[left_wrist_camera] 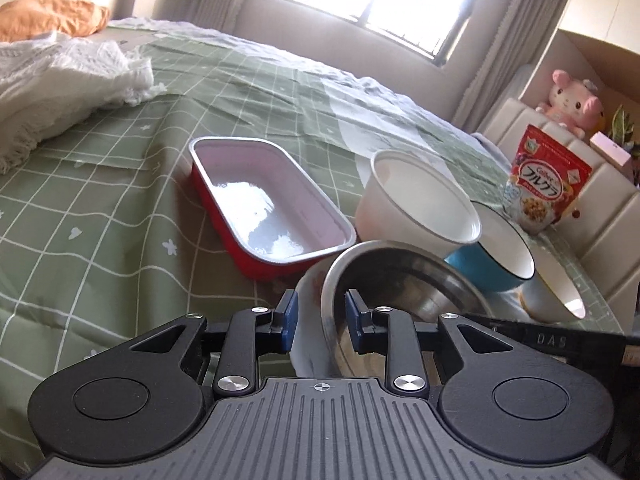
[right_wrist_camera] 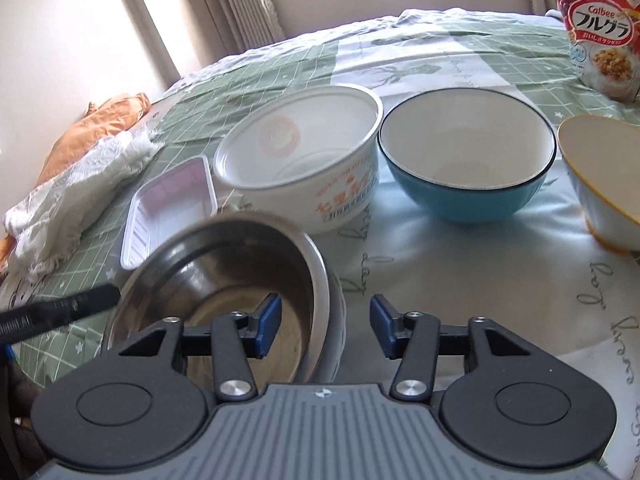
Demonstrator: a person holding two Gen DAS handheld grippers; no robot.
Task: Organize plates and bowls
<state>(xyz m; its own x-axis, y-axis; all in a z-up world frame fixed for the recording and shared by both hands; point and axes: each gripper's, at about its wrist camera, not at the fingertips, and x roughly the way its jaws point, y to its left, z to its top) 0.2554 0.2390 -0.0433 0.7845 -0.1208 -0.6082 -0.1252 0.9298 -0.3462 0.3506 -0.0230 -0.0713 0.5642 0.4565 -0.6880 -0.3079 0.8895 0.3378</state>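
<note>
A steel bowl [left_wrist_camera: 404, 280] [right_wrist_camera: 224, 276] sits nested in a white floral bowl [left_wrist_camera: 306, 320] [right_wrist_camera: 340, 312]. My left gripper [left_wrist_camera: 322, 322] straddles the left rims of both bowls, jaws a little apart, not clamped. My right gripper [right_wrist_camera: 324, 326] is open around the right rims of the same stack. Behind stand a white paper bowl [left_wrist_camera: 416, 208] [right_wrist_camera: 304, 160], a blue bowl [left_wrist_camera: 500, 252] [right_wrist_camera: 468, 164], a white yellow-rimmed bowl [left_wrist_camera: 556, 292] [right_wrist_camera: 600, 180] and a red rectangular dish [left_wrist_camera: 264, 204] [right_wrist_camera: 168, 208].
A green checked cloth [left_wrist_camera: 100, 200] [right_wrist_camera: 480, 280] covers the table. A white knitted cloth [left_wrist_camera: 60, 80] [right_wrist_camera: 72, 188] and an orange cloth [left_wrist_camera: 52, 12] [right_wrist_camera: 100, 124] lie at the far left. A cereal bag [left_wrist_camera: 544, 184] [right_wrist_camera: 600, 28] stands far right, near a plush toy [left_wrist_camera: 568, 100].
</note>
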